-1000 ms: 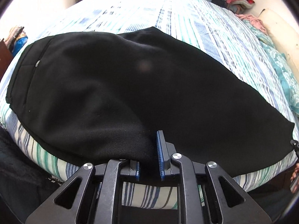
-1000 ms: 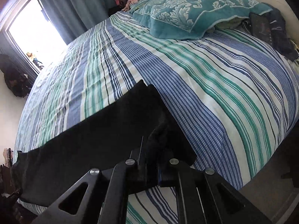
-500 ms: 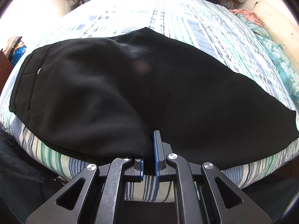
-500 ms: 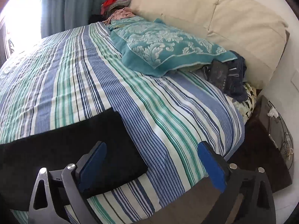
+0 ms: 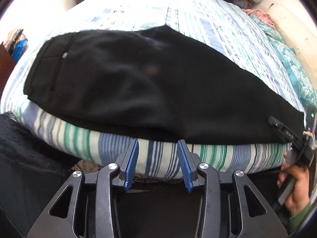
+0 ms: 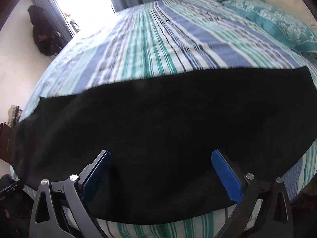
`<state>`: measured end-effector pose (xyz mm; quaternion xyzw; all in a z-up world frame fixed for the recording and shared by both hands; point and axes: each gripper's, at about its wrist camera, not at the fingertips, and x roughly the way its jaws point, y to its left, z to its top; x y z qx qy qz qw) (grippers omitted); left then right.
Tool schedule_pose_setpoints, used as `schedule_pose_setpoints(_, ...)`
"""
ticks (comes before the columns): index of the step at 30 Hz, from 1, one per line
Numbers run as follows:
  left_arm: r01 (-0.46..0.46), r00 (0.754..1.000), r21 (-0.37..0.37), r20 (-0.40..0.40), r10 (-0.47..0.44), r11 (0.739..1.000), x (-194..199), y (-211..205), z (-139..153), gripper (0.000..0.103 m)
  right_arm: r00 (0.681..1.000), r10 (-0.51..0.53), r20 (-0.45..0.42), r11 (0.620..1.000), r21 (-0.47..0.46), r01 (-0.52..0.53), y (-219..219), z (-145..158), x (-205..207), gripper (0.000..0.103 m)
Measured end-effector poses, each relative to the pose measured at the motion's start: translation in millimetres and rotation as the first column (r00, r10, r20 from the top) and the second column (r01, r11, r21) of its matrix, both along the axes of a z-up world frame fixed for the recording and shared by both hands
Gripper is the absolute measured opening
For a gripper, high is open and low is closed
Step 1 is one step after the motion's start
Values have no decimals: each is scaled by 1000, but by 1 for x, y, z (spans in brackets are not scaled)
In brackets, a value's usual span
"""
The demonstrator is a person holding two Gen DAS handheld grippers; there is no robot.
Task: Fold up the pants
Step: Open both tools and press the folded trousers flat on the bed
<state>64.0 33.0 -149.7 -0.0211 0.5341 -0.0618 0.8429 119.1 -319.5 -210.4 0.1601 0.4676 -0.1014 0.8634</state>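
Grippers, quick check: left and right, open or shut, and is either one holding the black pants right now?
Left gripper: open, jaws just opened, nothing between them; pants released.
Right gripper: wide open over the pants, gripping nothing.

The pants [image 5: 150, 91] are plain black, with a small silver fastener at about ten o'clock. The bed [image 5: 214, 31] wears a sheet striped in blue, green, navy and white. At two o'clock lies a teal pillow [image 6: 277, 19] with a pale floral print. Both grippers are black with blue fingers [image 5: 131, 162]. A green sleeve [image 5: 301, 214] shows at four o'clock.
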Motion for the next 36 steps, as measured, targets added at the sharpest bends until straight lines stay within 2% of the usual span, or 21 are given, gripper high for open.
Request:
schedule_pose_setpoints(1, 23, 998, 32, 58, -25, 999, -10, 2, 12, 57, 1000, 9, 17, 998, -62, -8, 7, 1, 1, 103)
schedule_pose_setpoints(2, 33, 993, 63, 111, -40, 997, -15, 2, 22, 77, 1000, 15, 3, 996, -90, -15, 9, 0, 2, 103)
schedule_pose_setpoints(4, 15, 976, 81, 217, -33, 997, -9, 4, 40, 93, 1000, 16, 6, 996, -83, -15, 7, -3, 2, 103)
schedule_pose_setpoints(7, -22, 951, 90, 309, -7, 996, 32, 11, 46, 93, 999, 35, 26, 997, -75, -33, 3, -3, -3, 103)
schedule_pose_setpoints(9, -95, 955, 152, 293, 47, 984, 75, 18, 29, 91, 999, 36, 27, 996, -81, -34, 3, -3, -3, 103)
schedule_pose_setpoints(10, -138, 965, 207, 247, 85, 968, 95, 25, 12, 79, 999, 37, 30, 996, -84, -34, 4, -3, -4, 103)
schedule_pose_setpoints(11, -182, 975, 294, 175, 134, 938, 111, 36, -10, 58, 999, 39, 35, 996, -85, -36, 5, -3, -5, 103)
schedule_pose_setpoints(12, -222, 975, 358, 107, 196, 907, 119, 51, -29, 56, 998, 42, 40, 996, -86, -38, 5, -3, -5, 103)
schedule_pose_setpoints(13, -273, 962, 345, 89, 259, 898, 115, 71, -39, 59, 998, 43, 43, 995, -88, -40, 5, -2, -5, 103)
schedule_pose_setpoints(14, -318, 948, 322, 119, 295, 892, 106, 85, -37, 80, 998, 45, 43, 995, -88, -41, 6, -2, -6, 103)
schedule_pose_setpoints(16, -388, 921, 333, 137, 363, 859, 96, 102, -27, 92, 998, 45, 44, 995, -91, -41, 7, -2, -7, 103)
schedule_pose_setpoints(18, -398, 916, 233, 143, 374, 887, 91, 112, -14, 88, 998, 43, 48, 995, -92, -39, 8, -3, -7, 103)
schedule_pose_setpoints(20, -385, 913, 155, 209, 351, 910, 83, 108, 3, 88, 998, 38, 50, 995, -97, -33, 9, -3, -7, 103)
schedule_pose_setpoints(22, -311, 924, 122, 273, 269, 942, 89, 90, 15, 92, 998, 35, 49, 995, -98, -30, 9, -3, -7, 103)
schedule_pose_setpoints(24, -204, 952, 126, 257, 167, 971, 114, 68, 13, 93, 998, 38, 47, 995, -96, -33, 8, -2, -6, 103)
schedule_pose_setpoints(26, -127, 964, 140, 252, 89, 982, 141, 52, 14, 93, 998, 39, 48, 995, -96, -35, 8, -2, -7, 103)
schedule_pose_setpoints(29, -96, 976, 218, 213, 49, 971, 180, 42, 2, 93, 998, 39, 53, 994, -99, -34, 8, -3, -7, 103)
schedule_pose_setpoints(31, -221, 974, 357, 122, 190, 907, 203, 60, -29, 95, 997, 42, 59, 994, -102, -36, 9, -3, -8, 103)
schedule_pose_setpoints(32, -277, 961, 350, 78, 266, 895, 206, 79, -45, 103, 997, 45, 63, 994, -102, -38, 8, -4, -8, 103)
schedule_pose_setpoints(34, -344, 939, 221, 95, 331, 913, 198, 103, -50, 103, 996, 51, 68, 994, -101, -44, 8, -4, -9, 103)
schedule_pose_setpoints(36, -313, 949, 256, 122, 290, 915, 193, 95, -43, 103, 996, 54, 69, 994, -101, -47, 8, -4, -9, 103)
